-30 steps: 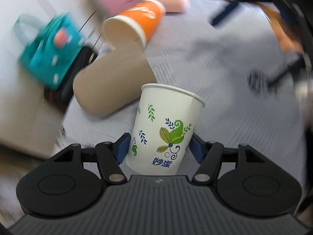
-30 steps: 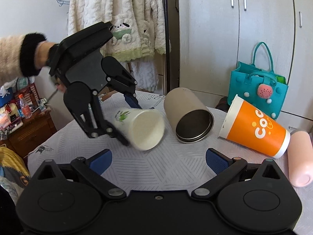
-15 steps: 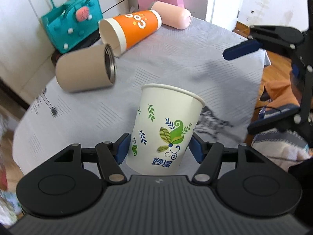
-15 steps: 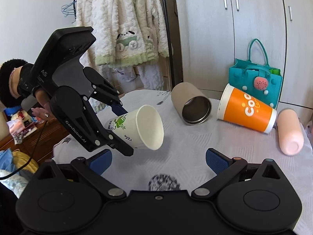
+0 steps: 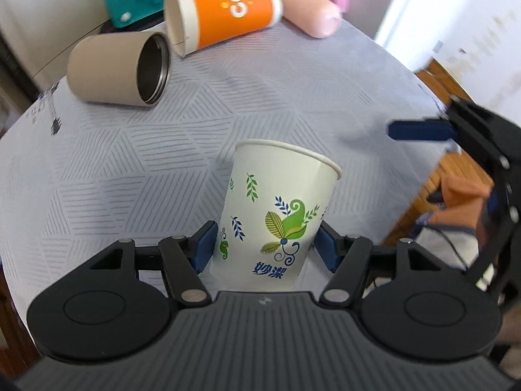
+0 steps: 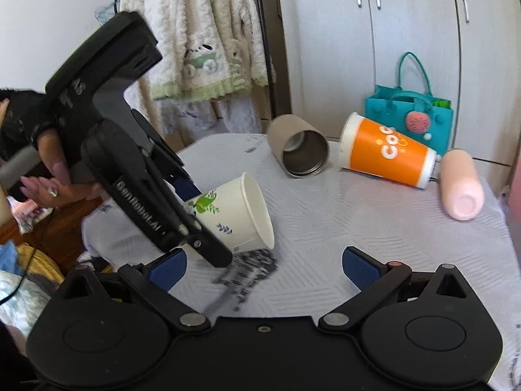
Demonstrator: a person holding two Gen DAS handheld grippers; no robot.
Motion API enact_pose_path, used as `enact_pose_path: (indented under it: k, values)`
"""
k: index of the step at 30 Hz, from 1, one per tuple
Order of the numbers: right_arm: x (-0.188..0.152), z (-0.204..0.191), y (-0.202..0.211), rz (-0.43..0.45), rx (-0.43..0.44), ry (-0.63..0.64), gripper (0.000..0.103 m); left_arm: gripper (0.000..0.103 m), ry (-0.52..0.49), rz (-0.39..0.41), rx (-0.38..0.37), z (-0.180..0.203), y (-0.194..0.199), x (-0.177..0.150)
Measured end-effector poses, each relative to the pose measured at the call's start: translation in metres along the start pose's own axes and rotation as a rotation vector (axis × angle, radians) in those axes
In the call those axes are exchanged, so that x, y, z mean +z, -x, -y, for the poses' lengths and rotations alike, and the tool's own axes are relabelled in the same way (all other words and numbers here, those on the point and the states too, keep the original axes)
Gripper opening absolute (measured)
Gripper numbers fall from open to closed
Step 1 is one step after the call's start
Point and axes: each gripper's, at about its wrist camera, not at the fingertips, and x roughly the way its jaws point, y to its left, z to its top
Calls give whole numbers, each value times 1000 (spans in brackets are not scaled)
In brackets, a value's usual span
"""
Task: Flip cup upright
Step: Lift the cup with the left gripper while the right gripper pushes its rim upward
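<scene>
My left gripper [image 5: 264, 249] is shut on a white paper cup [image 5: 276, 215] with green and blue leaf prints. It holds the cup by its lower part, above the table. In the right wrist view the cup [image 6: 236, 215] is tilted, its open mouth facing right and down, with the left gripper [image 6: 192, 208] around its base. My right gripper [image 6: 263, 268] is open and empty, low over the near table edge. One blue fingertip [image 5: 420, 130] of it shows at the right of the left wrist view.
A round table with a grey patterned cloth [image 6: 374, 228] carries a tan metal cup [image 6: 298, 150], an orange paper cup [image 6: 387, 151] and a pink bottle [image 6: 460, 189], all lying on their sides. A teal bag [image 6: 410, 114] stands behind, before white cupboards.
My left gripper has swung the white cup from nearly sideways to mouth tilting downward and lowered it toward the cloth. The right gripper has stayed open.
</scene>
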Motion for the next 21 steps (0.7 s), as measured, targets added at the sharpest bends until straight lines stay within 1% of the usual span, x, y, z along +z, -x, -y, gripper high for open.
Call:
enact_pose_path:
  k: [3, 5, 10, 12, 13, 16, 21]
  values:
    - [-1, 8, 1, 0, 21, -14, 103, 63, 103, 3, -4, -2, -8, 4]
    - [-3, 10, 4, 5, 30, -16, 103, 64, 145, 7, -14, -2, -12, 5]
    - [-9, 12, 1, -2, 53, -29, 103, 63, 211, -3, -27, -1, -21, 4]
    - [-11, 12, -3, -13, 65, -44, 103, 65, 235, -10, -36, -2, -24, 4]
    - [-11, 11, -5, -24, 66, -49, 103, 67, 235, -19, -49, -3, -25, 4]
    - [-11, 10, -10, -38, 117, -91, 103, 74, 233, -11, -53, -7, -19, 2]
    - [-6, 6, -23, -83, 208, -195, 103, 78, 226, 18, -126, -17, -1, -8]
